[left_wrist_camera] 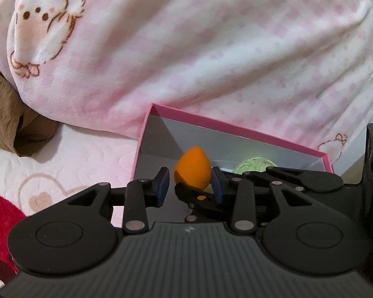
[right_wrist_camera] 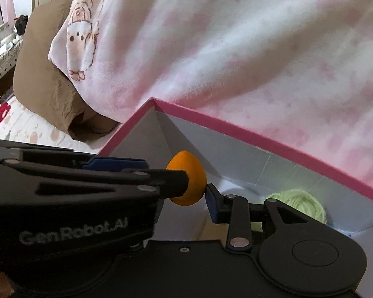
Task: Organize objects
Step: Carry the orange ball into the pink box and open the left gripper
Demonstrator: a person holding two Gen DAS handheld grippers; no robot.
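Note:
An orange egg-shaped sponge (left_wrist_camera: 192, 168) hangs over the open pink-rimmed box (left_wrist_camera: 236, 126). My left gripper (left_wrist_camera: 190, 185) has its blue pads on either side of the sponge with a small gap on the left; the right gripper's fingers cross in front from the right. In the right wrist view the sponge (right_wrist_camera: 189, 181) sits between my right gripper's (right_wrist_camera: 196, 188) fingers, pressed from both sides. The left gripper's body covers the lower left of that view. A pale green yarn ball (right_wrist_camera: 298, 203) lies inside the box (right_wrist_camera: 261, 141); it also shows in the left wrist view (left_wrist_camera: 253, 165).
A pink checked blanket with cartoon prints (left_wrist_camera: 186, 44) is heaped right behind the box. A brown cushion (right_wrist_camera: 44, 74) lies at the left. The box rests on a pale bedspread with heart prints (left_wrist_camera: 62, 168). A cluttered shelf (right_wrist_camera: 2, 39) stands far left.

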